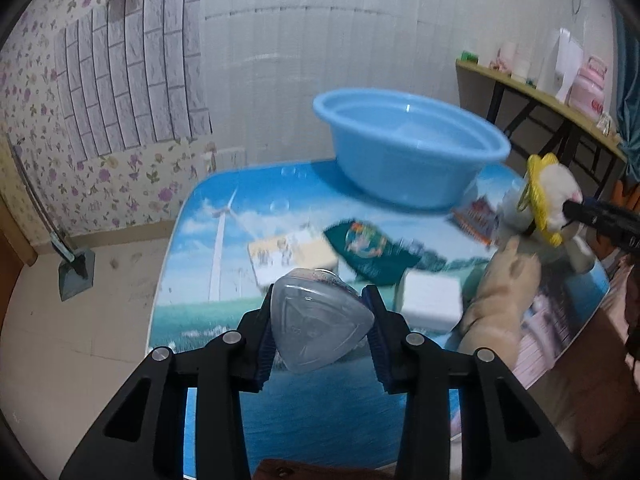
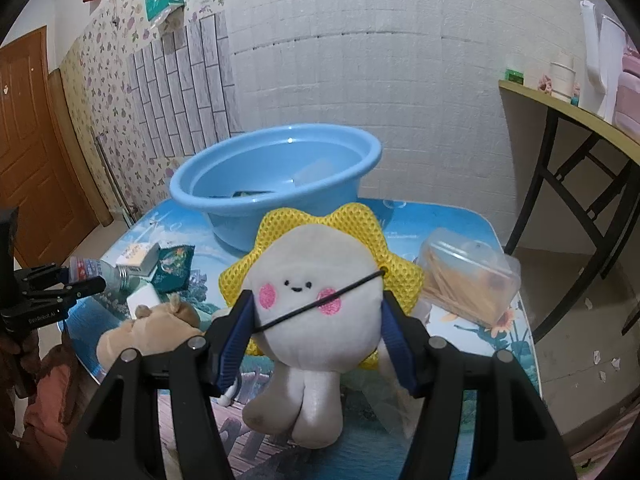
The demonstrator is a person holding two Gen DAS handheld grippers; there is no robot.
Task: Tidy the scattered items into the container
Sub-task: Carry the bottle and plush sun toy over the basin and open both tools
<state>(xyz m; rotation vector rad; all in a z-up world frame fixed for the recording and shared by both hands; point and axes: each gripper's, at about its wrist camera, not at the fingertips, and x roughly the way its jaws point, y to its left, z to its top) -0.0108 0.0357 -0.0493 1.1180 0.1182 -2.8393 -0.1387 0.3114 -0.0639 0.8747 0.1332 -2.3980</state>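
Clear plastic, that's the bottle (image 1: 320, 322), and the left tongs (image 1: 320, 332) are pinching it across its body, lifted just off the table (image 1: 224, 216). Its 3-sided base faces the left camera, so its long axis runs straight away along the fingers, capless threaded neck aimed toward 1 o'clock where the blue basin (image 1: 408, 152) sits. In the right view it lies level at 9 o'clock, neck pointing right.

The right tongs (image 2: 316, 312) squeeze the white sun plush (image 2: 316, 304) by its round face, legs dangling toward 6 o'clock, with the basin beyond it at 12 o'clock.

Risks? The bottle is slick and its walls curve, so I'd say it could twist or squirt out of the pads during the swing. Both loads head for 1 basin, so the tongs could bump at the rim. That elastic cord (image 2: 320, 300) might snag a finger on release.
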